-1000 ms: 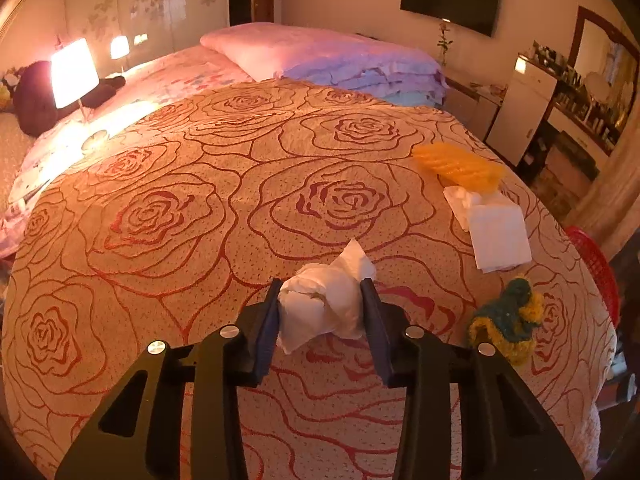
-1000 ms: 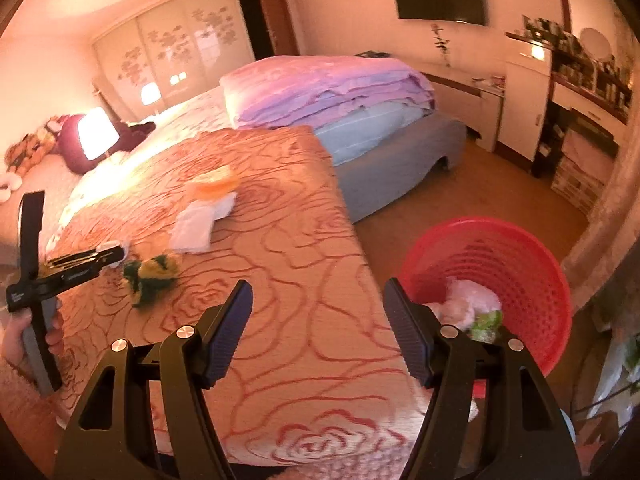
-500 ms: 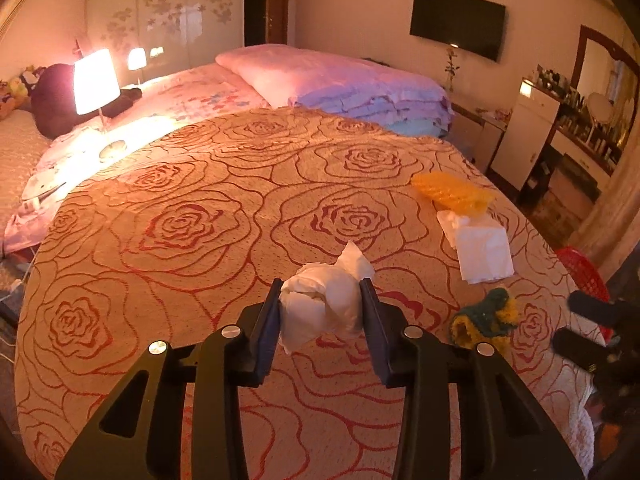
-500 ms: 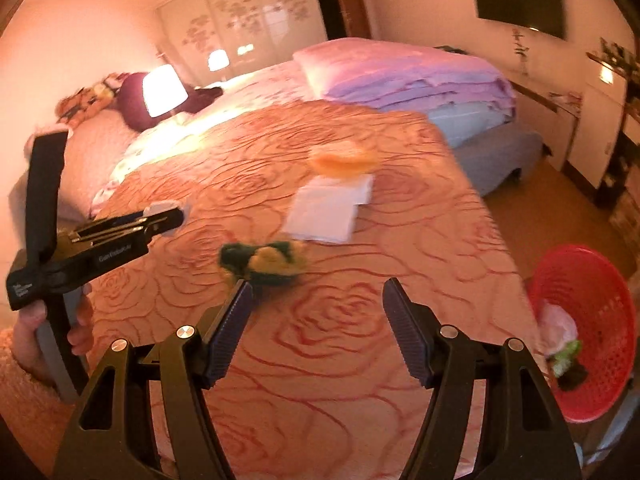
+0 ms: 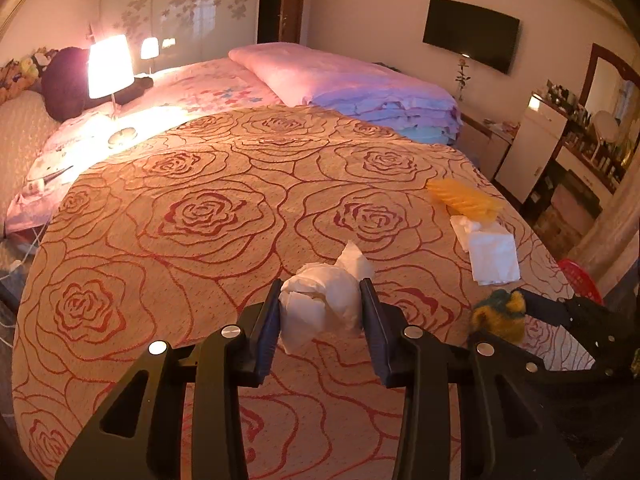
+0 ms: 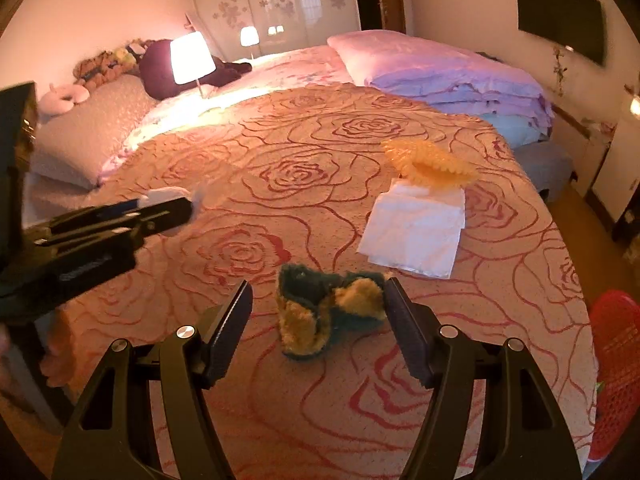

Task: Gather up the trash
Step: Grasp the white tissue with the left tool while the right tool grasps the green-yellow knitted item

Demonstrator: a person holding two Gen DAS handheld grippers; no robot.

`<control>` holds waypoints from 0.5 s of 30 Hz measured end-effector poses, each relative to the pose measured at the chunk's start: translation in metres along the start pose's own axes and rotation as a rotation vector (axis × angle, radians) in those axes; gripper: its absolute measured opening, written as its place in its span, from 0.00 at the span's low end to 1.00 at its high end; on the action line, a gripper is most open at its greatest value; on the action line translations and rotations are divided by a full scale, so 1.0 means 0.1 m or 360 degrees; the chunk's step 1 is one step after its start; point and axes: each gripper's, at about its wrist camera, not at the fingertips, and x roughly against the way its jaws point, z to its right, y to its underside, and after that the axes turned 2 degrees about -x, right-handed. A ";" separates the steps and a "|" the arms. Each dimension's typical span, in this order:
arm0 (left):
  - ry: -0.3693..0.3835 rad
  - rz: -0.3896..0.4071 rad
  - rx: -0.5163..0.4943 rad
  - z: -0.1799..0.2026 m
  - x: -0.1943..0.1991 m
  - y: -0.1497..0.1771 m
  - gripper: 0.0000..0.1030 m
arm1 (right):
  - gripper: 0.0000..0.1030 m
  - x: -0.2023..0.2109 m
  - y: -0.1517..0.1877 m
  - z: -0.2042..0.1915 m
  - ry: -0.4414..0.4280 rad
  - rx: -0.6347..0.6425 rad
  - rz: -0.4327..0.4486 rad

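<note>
Swung bedward, right tool (image 6: 318, 312) gapes around sponge (image 6: 329, 312); left tool (image 5: 320, 312) pinches tissue (image 5: 320, 300).

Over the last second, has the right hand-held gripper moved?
Yes. It swung left, away from the red basket and toward the bed: its open fingers now bracket the green-and-yellow scrap, while the basket sits at the right edge of its view.

The bed (image 5: 224, 216) is spread with an orange cover patterned in red roses. On its right side lie a yellow ridged piece (image 6: 430, 162), a flat white tissue (image 6: 414, 234) just beside it with one edge tucked under it, and nearer the foot a green-and-yellow rag (image 6: 328, 312). Folded pink and lilac quilts (image 5: 360, 88) are stacked at the far end, a lit lamp (image 5: 110, 62) to the left.
</note>
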 end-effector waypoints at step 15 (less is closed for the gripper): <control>0.0016 0.0013 -0.0019 0.09 0.04 0.04 0.35 | 0.46 0.17 0.07 0.10 0.0025 -0.0043 0.0074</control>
